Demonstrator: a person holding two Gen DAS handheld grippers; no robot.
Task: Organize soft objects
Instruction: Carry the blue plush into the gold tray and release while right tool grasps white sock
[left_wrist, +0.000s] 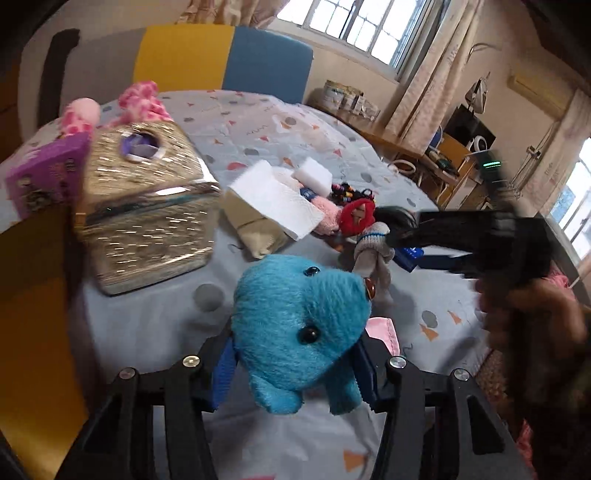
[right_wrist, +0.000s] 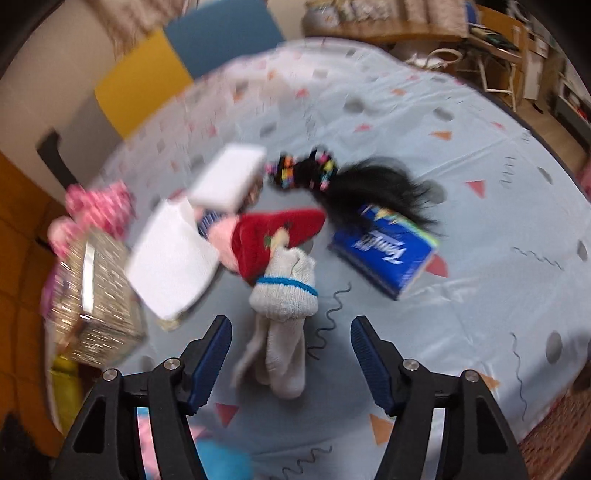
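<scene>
Between left hand-held gripper (left_wrist: 293, 363) pads, seemingly pinched: blue plush (left_wrist: 301, 328)

Home bedroom: bed (left_wrist: 258, 122) under patterned sheet, padded headboard (left_wrist: 221, 55), curtained window (left_wrist: 369, 26), cluttered desk (left_wrist: 388, 136).

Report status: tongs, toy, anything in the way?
Left tongs shut on blue plush. Right tongs open, straddling grey sock, no contact. Red sock overlaps the grey sock's far end.
</scene>
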